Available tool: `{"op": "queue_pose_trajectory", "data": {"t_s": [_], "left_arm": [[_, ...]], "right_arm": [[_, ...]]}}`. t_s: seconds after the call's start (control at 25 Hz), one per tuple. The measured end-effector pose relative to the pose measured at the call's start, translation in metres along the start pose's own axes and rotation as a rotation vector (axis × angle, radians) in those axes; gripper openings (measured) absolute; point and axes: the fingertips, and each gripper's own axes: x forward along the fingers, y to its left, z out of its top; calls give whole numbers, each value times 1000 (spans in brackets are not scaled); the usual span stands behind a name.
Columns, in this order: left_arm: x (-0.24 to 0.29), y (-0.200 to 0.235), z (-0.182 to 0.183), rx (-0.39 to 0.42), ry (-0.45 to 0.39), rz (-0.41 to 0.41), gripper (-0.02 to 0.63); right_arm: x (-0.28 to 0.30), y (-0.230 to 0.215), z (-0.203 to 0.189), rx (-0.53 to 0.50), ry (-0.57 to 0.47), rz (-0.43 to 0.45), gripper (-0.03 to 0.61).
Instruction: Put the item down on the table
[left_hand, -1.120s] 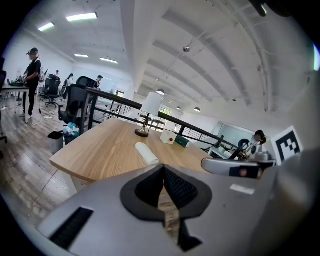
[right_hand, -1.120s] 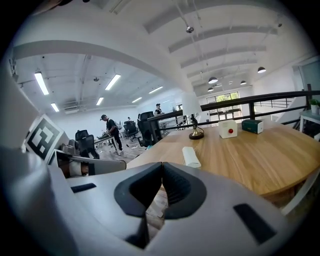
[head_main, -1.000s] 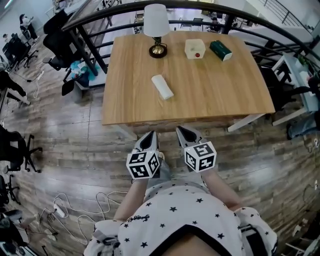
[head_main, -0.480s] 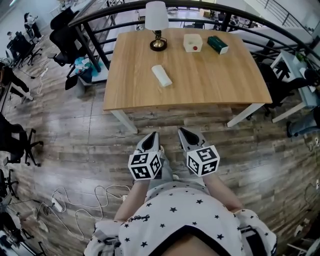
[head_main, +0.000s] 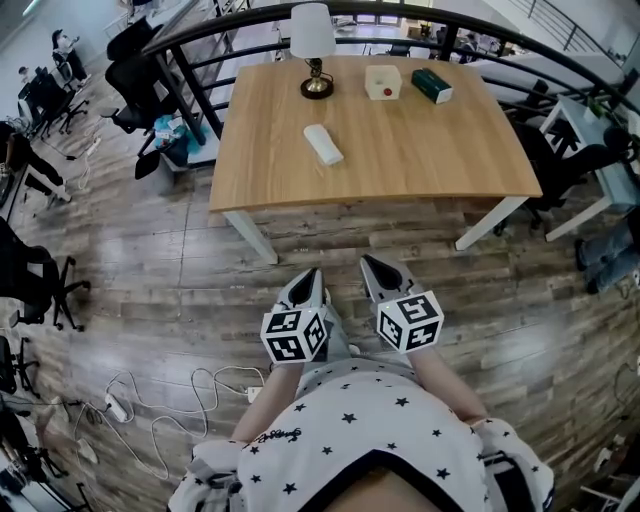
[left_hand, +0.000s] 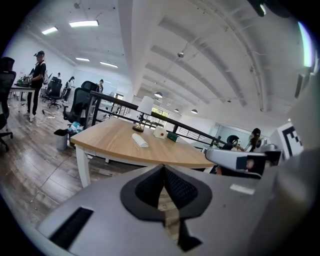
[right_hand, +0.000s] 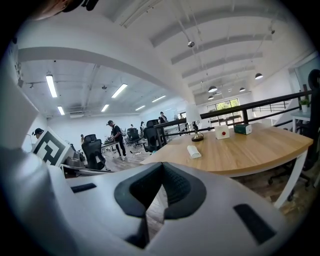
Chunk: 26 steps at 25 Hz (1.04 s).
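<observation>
The wooden floor (head_main: 150, 260) takes up most of your head view, and you stand on it a little back from the desk (head_main: 400, 150). You hold both grippers close in front of your body, over the floor and short of the desk's near edge, tips pointing toward it. Your left gripper (head_main: 305, 285) has its jaws pressed together with nothing between them; its own view shows the dark pads meeting at the tip. Your right gripper (head_main: 380, 275) is clenched the same way and just as empty. On the desk's far side stands a lamp (head_main: 313, 40), with a white box (head_main: 382, 82) and a green box (head_main: 432, 86) to its right. The white roll (head_main: 322, 144) lies flat on the desk, nearer you than the lamp, well apart from both grippers and touching neither
</observation>
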Motion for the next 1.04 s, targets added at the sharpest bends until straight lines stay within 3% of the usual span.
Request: {"op": "queue_pose_trajectory", "data": {"t_s": [1.04], "left_arm": [[5, -5, 5, 9, -5, -15, 12]], "right_arm": [[-3, -1, 6, -19, -31, -12, -6]]}}
